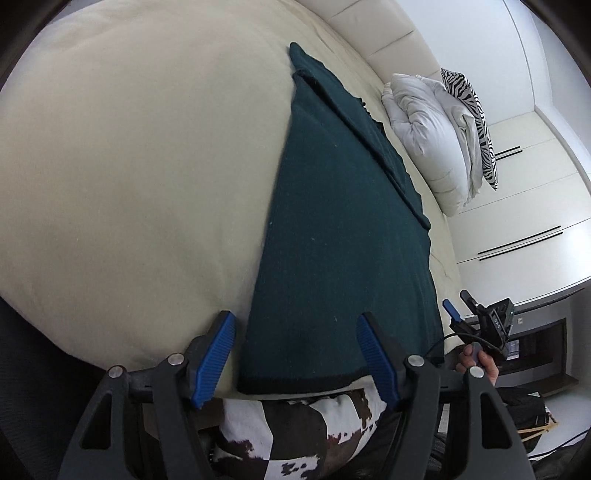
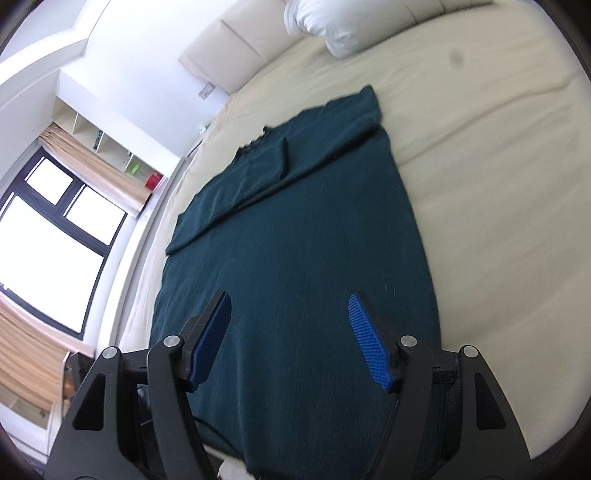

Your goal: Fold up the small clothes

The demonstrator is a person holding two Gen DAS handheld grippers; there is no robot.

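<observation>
A dark green knit garment [image 1: 332, 236] lies flat on the cream bed [image 1: 129, 166], its sides folded in over the body. My left gripper [image 1: 297, 334] hangs open above the garment's near hem, nothing between its blue pads. In the right wrist view the same garment [image 2: 295, 229] stretches away with a folded sleeve across its far part. My right gripper [image 2: 290, 317] is open over the near part of the cloth, holding nothing. The right gripper [image 1: 458, 306] also shows at the right of the left wrist view, held by a hand [image 1: 480, 363].
A white duvet [image 1: 428, 136] and a zebra-print pillow [image 1: 472, 122] lie by the padded headboard [image 1: 373, 33]. White wardrobe doors [image 1: 535, 199] stand beyond the bed. A window [image 2: 51, 236] with curtains is left of the bed. A brown-and-white patterned cloth [image 1: 295, 432] shows below the bed's edge.
</observation>
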